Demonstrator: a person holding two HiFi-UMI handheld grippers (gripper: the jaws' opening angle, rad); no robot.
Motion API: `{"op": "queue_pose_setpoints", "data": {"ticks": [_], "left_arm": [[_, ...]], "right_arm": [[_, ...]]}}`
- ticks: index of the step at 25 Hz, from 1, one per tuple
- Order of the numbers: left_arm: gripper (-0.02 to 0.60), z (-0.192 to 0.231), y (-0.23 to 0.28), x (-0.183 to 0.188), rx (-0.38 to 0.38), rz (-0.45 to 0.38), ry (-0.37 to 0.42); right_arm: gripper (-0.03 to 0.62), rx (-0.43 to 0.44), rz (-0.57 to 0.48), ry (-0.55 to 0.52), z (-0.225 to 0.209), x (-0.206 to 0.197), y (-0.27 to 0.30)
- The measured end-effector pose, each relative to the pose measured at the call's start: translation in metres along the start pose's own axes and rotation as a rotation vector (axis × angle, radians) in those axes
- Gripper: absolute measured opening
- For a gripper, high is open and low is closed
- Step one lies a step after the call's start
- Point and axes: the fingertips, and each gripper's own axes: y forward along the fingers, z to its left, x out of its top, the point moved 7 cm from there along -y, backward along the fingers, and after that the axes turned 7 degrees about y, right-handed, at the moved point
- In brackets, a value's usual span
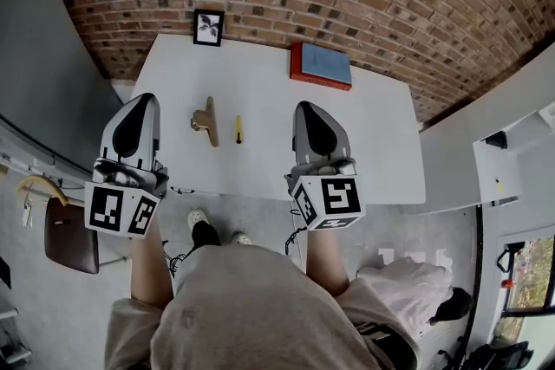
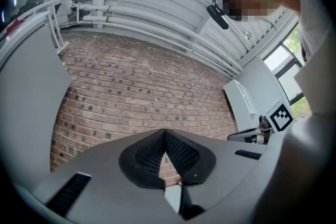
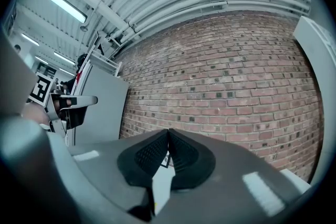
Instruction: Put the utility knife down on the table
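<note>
My left tool (image 1: 141, 100) and my right tool (image 1: 306, 107) are both pressed together at the tips. Each has nothing between its pads, only the brick wall (image 3: 226, 76) beyond them. They hang over the near edge of the white worktop (image 1: 373, 134). The utility knife (image 1: 238, 129), a slim yellow and black thing, lies flat on that surface ahead of the tools and between them, touching neither. A wooden piece (image 1: 206, 121) sits just to the left of it. Further ahead of the right tool, near the wall, rests a red and blue book (image 1: 321, 65). A small framed picture (image 1: 208, 27) stands beyond the left tool. By my reckoning the knife is already put down, so what is left is a clean retreat. I would lift both tools straight up and back towards me, jaws shut, never sweeping sideways over the knife or nudging the wooden piece, and check that the knife lies well in from the edge.
</note>
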Motion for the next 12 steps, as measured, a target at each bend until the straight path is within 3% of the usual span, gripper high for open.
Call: {"op": "queue_pose_setpoints", "data": {"ticks": [12], "left_arm": [[0.005,-0.0055,-0.0106,0.0054,0.024,-0.004,0.008]], "right_arm": [[0.011,0.025,-0.007,0.006,0.0027,0.0027,-0.0059]]}}
